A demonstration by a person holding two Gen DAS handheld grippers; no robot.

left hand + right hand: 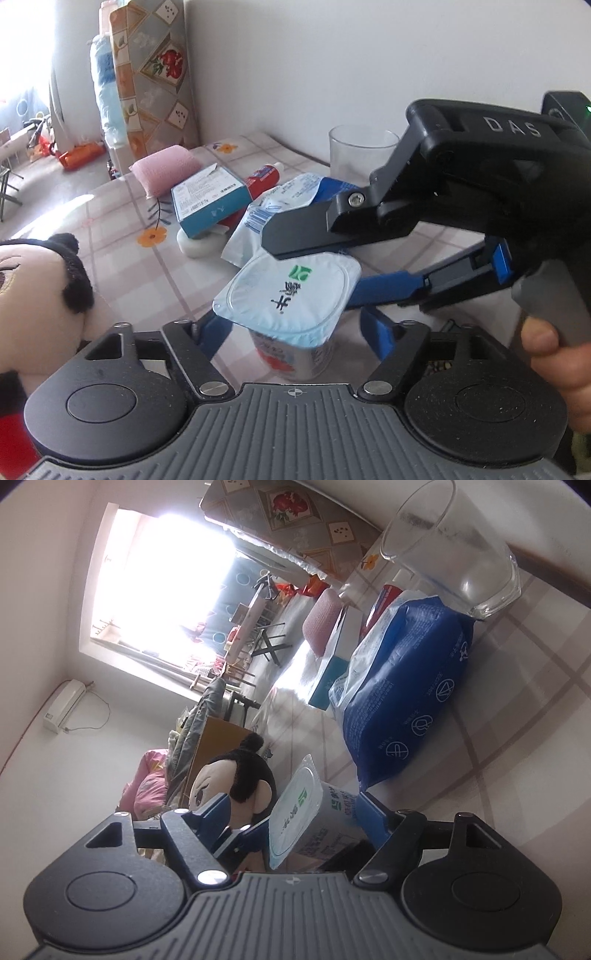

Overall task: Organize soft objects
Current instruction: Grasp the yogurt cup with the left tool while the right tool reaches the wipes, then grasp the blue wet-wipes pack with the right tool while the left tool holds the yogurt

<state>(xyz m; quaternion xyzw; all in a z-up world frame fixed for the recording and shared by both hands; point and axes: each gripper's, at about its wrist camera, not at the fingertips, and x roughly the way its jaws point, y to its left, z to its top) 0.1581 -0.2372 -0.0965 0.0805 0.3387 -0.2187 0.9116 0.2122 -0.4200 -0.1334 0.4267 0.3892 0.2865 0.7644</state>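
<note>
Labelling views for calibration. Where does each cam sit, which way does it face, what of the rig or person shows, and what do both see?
Left wrist: on the left tongs, looking down across the table toward the wall; its blue fingers flank the yogurt cup. The right tongs and a hand show too.
Right wrist: on the right tongs, rolled sideways, facing the window; fingers either side of the same cup.
Shared: cup, plush doll, blue pack, glass, pink sponge.
</note>
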